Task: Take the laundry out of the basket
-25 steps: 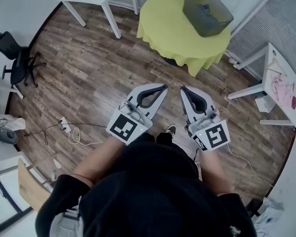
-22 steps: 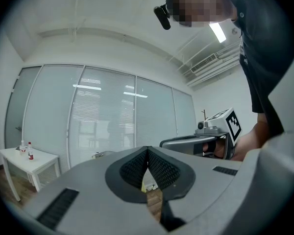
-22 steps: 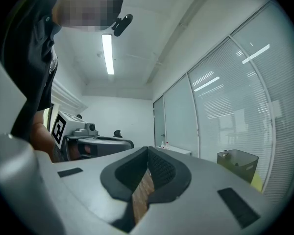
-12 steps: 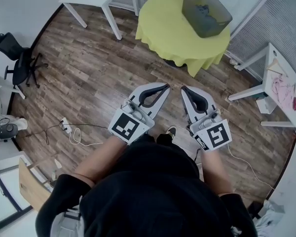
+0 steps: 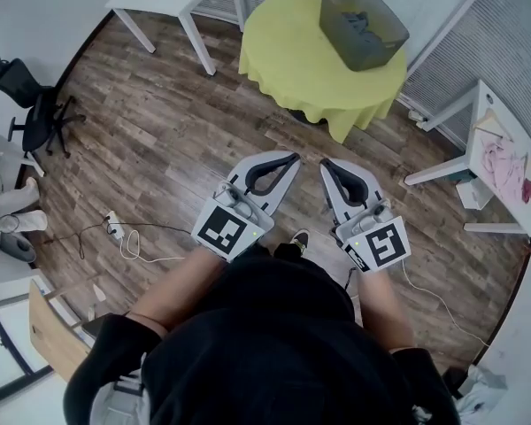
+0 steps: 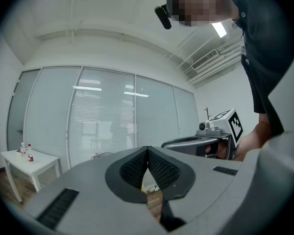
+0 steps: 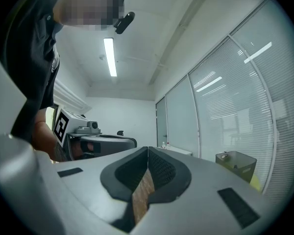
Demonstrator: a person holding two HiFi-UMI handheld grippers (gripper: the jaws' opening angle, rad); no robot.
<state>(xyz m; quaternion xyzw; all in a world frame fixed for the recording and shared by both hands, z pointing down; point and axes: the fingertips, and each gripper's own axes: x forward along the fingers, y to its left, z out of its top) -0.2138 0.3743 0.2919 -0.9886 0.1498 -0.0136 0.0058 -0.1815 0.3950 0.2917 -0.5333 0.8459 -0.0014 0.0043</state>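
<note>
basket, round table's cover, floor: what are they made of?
Basket: probably plastic, smooth grey-olive, maybe translucent; rigid moulded walls.
Table cover: yellow-green cloth, matte; its edge hangs in folds.
Floor: brown planks with grain streaks; wood or laminate, cannot tell.

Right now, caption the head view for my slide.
Left tongs and right tongs, shut and empty, face the basket on a yellow table.

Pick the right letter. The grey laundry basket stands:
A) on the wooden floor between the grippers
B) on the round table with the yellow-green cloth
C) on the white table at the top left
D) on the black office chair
B: in the head view the basket sits on the far side of the round table, on its yellow-green cloth and well ahead of both grippers.
</note>
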